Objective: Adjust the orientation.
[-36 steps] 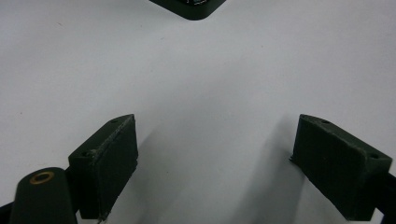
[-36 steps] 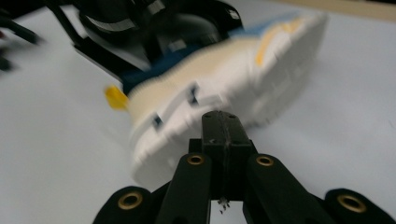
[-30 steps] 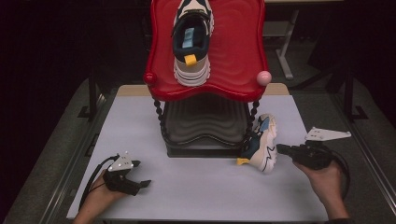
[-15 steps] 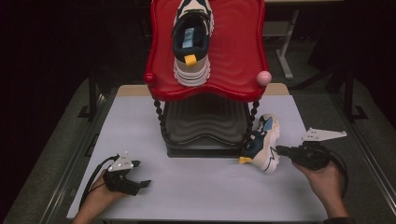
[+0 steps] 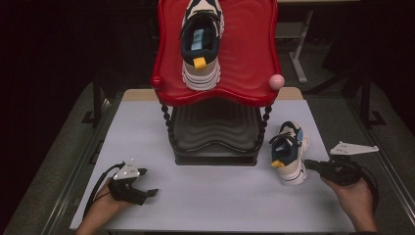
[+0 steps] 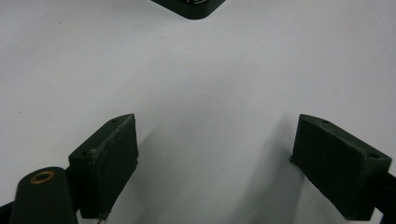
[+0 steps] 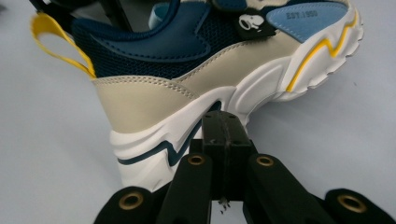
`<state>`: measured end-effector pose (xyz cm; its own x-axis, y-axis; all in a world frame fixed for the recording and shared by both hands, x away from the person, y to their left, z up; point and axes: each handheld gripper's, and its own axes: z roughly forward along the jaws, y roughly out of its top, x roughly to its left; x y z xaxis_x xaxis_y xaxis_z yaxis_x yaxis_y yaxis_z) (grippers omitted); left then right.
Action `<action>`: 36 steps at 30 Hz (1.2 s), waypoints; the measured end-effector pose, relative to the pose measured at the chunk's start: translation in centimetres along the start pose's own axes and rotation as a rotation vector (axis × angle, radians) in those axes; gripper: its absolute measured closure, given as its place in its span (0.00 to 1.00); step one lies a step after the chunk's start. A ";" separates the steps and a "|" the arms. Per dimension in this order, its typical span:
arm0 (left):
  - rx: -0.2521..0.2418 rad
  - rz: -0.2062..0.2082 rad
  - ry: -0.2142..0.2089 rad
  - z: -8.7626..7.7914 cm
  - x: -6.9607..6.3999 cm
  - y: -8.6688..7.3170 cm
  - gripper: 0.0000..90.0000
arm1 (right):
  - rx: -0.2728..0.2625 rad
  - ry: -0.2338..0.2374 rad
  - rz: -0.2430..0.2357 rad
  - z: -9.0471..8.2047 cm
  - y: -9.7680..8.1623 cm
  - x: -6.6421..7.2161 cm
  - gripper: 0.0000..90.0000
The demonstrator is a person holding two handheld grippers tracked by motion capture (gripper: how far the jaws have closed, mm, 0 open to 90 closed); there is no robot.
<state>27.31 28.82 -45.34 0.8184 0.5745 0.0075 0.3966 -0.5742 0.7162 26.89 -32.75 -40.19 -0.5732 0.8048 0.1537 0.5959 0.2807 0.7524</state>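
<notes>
The sneaker [image 5: 289,155] is navy mesh with cream leather, a pale blue side patch, a yellow heel loop and a thick white sole with yellow and navy lines; it stands upright near the table's [image 5: 220,205] right edge, just beside the stand's right foot. The right gripper [image 5: 315,167], jaws pressed together and empty, points level at the sneaker's sole from the right. The left gripper [image 5: 149,192] rests near the front left corner, jaws wide. A matching shoe [image 5: 201,44] sits on the red tiered stand [image 5: 254,58]; the room beyond is dark.
</notes>
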 end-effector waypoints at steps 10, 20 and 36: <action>0.000 -0.002 -0.001 0.0 0.0 0.0 0.15 | 0.043 0.000 0.051 0.5 -1.5 -1.5 1.00; 0.001 -0.001 -0.001 0.0 0.0 0.0 0.15 | 0.115 -0.007 0.053 1.5 -2.0 -1.9 1.00; 0.000 -0.004 -0.002 0.0 0.0 0.0 0.15 | 0.066 -0.039 0.097 3.5 -0.9 -4.8 1.00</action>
<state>27.32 28.83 -45.35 0.8175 0.5759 0.0032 0.4000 -0.5719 0.7162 31.08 -34.99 -43.82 -0.4890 0.8496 0.1977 0.6840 0.2329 0.6913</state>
